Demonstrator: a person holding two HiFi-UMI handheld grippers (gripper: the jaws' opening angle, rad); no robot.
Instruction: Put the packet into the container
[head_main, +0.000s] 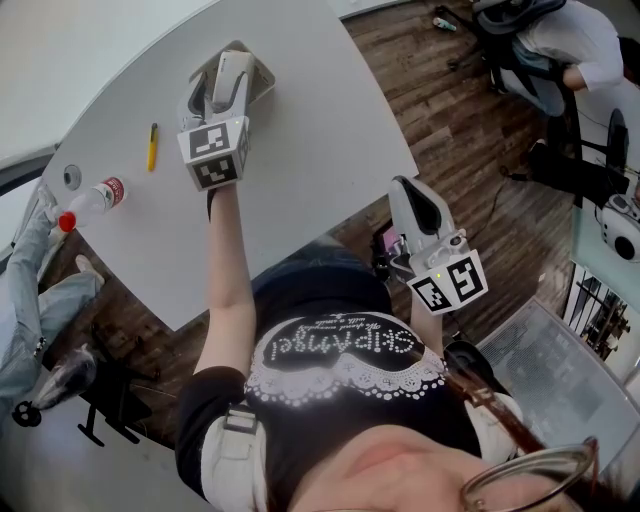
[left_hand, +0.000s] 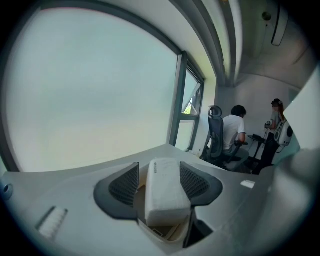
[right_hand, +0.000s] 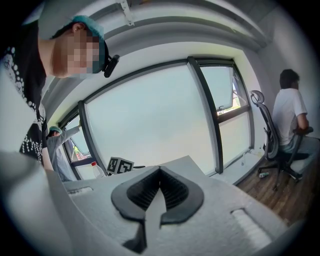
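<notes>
On the white table (head_main: 320, 140) stands a small beige container (head_main: 266, 84). In the left gripper view a white packet (left_hand: 165, 195) lies tilted, its near end over the container (left_hand: 167, 234). My left gripper (head_main: 231, 62) reaches over it with its jaws wide on either side of the packet (head_main: 234, 78). A strip of beige shows between the left pad (left_hand: 125, 185) and the packet, so the pads do not press on it. My right gripper (head_main: 409, 190) hangs off the table's near edge, above the floor. Its fingertips (right_hand: 160, 172) meet with nothing between them.
A yellow pen (head_main: 152, 146) and a plastic bottle (head_main: 97, 198) with a red cap lie at the table's left. A round grommet (head_main: 71, 176) sits near them. A person (head_main: 560, 45) sits on an office chair at the far right; another person's legs (head_main: 35, 290) are at the left.
</notes>
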